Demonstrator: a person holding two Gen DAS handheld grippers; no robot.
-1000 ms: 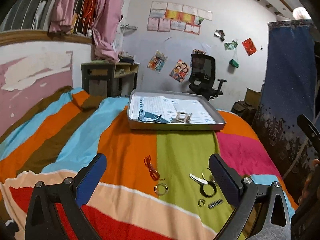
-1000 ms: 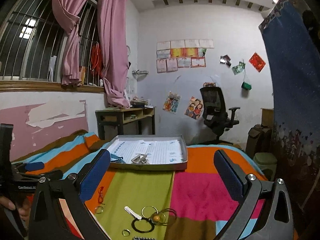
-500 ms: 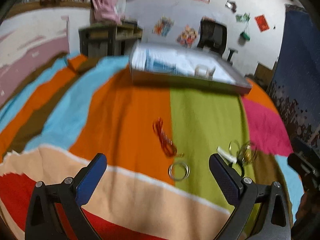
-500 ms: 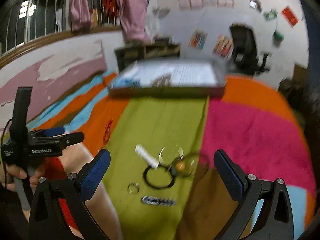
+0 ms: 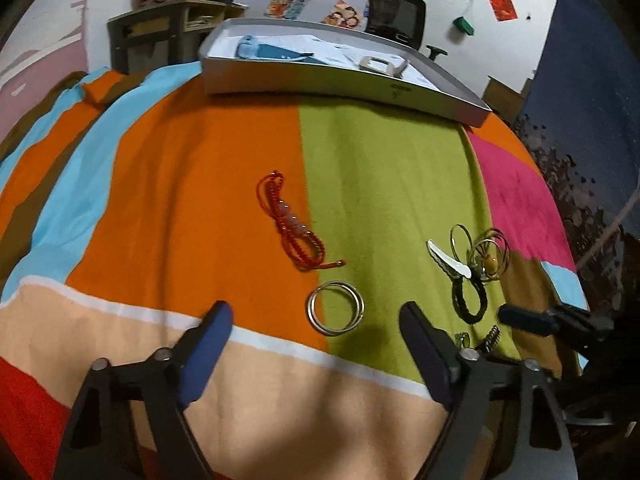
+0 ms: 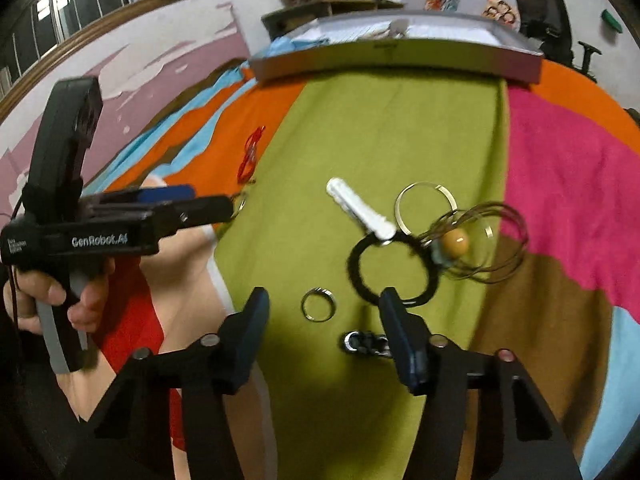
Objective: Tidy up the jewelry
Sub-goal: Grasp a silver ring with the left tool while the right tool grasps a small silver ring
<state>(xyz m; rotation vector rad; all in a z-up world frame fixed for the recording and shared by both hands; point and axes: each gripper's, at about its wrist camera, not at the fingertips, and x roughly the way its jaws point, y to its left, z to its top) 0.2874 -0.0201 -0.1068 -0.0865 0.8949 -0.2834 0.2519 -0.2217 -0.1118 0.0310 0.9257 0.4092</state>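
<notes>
Jewelry lies on a striped bedspread. My left gripper hovers open just short of a silver double bangle, with a red braided bracelet beyond it. My right gripper is open, its fingers either side of a small silver ring. Just past it lie a black band, a white hair clip, a thin bangle and wire bangles with an orange bead. A metal clip sits by the right finger. The grey tray stands far back.
In the right wrist view a hand holds the left gripper at the left. A desk and an office chair stand behind the bed, and a dark blue curtain hangs on the right.
Both grippers have tipped down and moved in low over the jewelry. The fingers of each stand closer together than a second ago. Nothing has been picked up.
</notes>
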